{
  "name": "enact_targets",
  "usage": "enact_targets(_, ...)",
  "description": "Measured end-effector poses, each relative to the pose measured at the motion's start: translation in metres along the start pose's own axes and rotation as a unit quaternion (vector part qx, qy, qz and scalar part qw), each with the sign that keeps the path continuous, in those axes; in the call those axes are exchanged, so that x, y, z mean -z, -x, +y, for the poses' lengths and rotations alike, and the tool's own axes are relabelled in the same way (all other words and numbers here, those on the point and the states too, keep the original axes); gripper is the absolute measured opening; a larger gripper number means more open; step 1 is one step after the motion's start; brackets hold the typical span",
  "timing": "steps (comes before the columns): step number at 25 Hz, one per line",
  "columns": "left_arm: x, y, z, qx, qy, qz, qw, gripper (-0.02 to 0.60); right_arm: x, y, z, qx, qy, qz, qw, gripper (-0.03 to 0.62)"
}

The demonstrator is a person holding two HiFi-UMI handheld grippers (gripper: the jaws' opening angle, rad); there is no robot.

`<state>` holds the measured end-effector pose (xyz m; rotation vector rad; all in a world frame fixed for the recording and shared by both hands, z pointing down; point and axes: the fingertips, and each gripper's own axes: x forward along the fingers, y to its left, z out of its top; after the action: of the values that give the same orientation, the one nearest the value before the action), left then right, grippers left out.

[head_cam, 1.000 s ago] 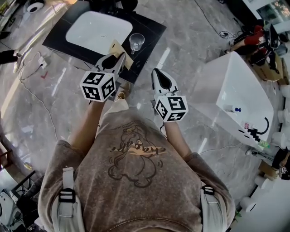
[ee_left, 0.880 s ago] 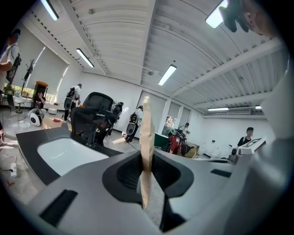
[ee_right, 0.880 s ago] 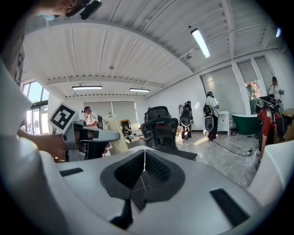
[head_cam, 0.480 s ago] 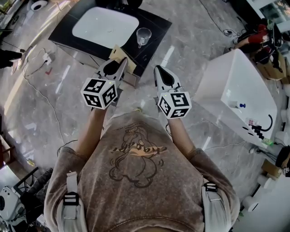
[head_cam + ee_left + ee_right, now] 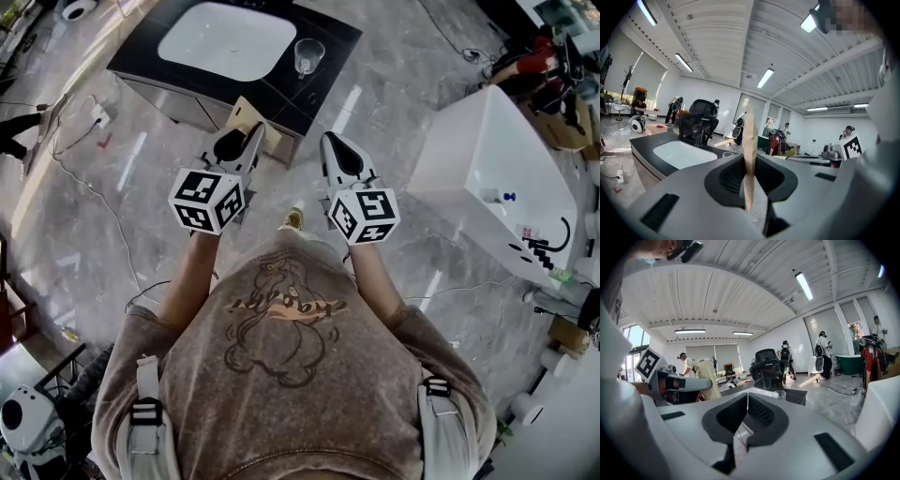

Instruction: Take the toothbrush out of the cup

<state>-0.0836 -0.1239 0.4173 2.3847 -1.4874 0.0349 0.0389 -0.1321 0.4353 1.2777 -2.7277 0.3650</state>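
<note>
Cup (image 5: pixel 308 56) of clear glass stands on the black counter (image 5: pixel 281 94), near its right edge and just beside the right end of the white basin (image 5: pixel 227 39). Whether the toothbrush is in it is too small to tell in any view. The left gripper (image 5: pixel 251 133) is clamped on a thin tan card (image 5: pixel 242 112), and in the left gripper view that card (image 5: pixel 749 140) stands upright and edge-on between the jaws, splitting the picture ahead, with the cup (image 5: pixel 730 154) a small shape just left of it. The right gripper (image 5: pixel 328 141) has its jaws pressed together with nothing between them; in the right gripper view the cup (image 5: pixel 778 393) shows past the closed tips (image 5: pixel 746 401), at the counter's edge. Both grippers hang side by side over the grey marble floor (image 5: pixel 141 169), in front of the counter's near edge and well apart from the cup, and the held card overlaps that edge in the head view. A large white block (image 5: pixel 497 178) stands on the floor to the right, with small bottles on its top. A thin cable (image 5: pixel 94 202) trails over the floor on the left. Beyond the counter stand a black office chair (image 5: pixel 768 366) and several people.
</note>
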Motion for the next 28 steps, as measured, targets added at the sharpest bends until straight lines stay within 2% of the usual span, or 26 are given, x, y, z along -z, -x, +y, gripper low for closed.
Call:
enact_targets(15,0.027,0.06,-0.036,0.014,-0.008,0.009,0.9998,0.069,0.019,0.065,0.048,0.012,-0.007,-0.009,1.0,0.018)
enact_targets(28,0.032,0.086,-0.049,0.005,-0.011,0.0,0.9999,0.069,0.019,0.086,0.069,0.003,0.004,-0.02,1.0,0.019)
